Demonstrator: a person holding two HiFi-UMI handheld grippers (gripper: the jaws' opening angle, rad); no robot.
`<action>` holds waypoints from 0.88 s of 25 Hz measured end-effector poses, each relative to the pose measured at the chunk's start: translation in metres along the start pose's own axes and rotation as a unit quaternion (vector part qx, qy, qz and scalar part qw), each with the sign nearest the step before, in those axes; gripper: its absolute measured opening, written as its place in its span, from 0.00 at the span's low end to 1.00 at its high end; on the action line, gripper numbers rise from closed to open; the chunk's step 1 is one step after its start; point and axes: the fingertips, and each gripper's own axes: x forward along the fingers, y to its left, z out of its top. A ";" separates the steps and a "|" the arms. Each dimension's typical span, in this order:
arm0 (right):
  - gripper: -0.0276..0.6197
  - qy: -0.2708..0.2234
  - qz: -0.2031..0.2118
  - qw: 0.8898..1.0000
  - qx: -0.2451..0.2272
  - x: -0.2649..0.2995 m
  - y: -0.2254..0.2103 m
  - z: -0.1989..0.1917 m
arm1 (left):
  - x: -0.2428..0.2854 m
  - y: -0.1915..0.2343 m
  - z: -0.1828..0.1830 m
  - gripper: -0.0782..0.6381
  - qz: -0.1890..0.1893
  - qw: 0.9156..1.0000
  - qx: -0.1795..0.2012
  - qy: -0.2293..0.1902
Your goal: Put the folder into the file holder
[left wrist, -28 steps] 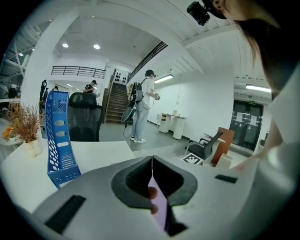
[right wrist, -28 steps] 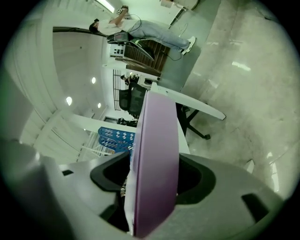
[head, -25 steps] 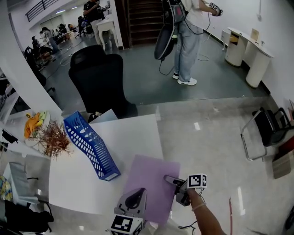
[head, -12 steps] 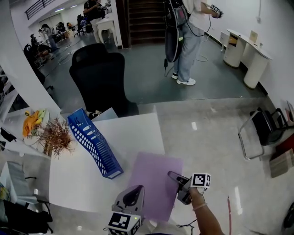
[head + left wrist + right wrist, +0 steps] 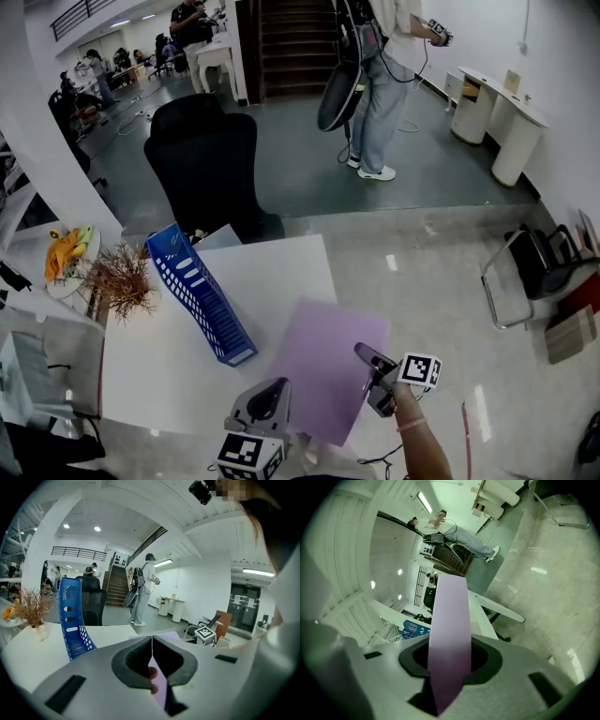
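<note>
You're mid-lift: the purple folder overhangs the near edge of the table. Your left gripper is pinched on its near edge, and your right gripper, jaws just closing, seems clamped on its right side. Next, turn it on edge and steer it left into the blue file holder, well apart.

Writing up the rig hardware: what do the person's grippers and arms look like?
The left gripper and right gripper have light grey bodies with dark padded jaws. Each carries a white cube printed with black square markers. The right forearm is bare, with a thin band at the wrist.
</note>
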 end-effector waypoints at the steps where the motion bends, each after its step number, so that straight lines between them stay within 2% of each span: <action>1: 0.25 -0.004 0.001 1.000 -0.006 -0.001 0.004 0.002 | -0.002 0.002 0.001 0.12 0.001 1.000 0.000 -0.001; 12: 0.23 -0.064 -0.009 0.998 -0.024 -0.021 0.040 0.015 | -0.023 0.023 0.005 0.12 0.012 1.000 -0.010 -0.012; 19: 0.23 -0.093 -0.005 0.989 -0.117 -0.027 0.074 0.029 | -0.032 0.036 0.004 0.12 0.013 1.000 -0.014 -0.017; 22: 0.23 -0.102 -0.008 0.985 -0.137 -0.029 0.088 0.031 | -0.035 0.040 0.006 0.12 0.013 1.000 -0.013 -0.020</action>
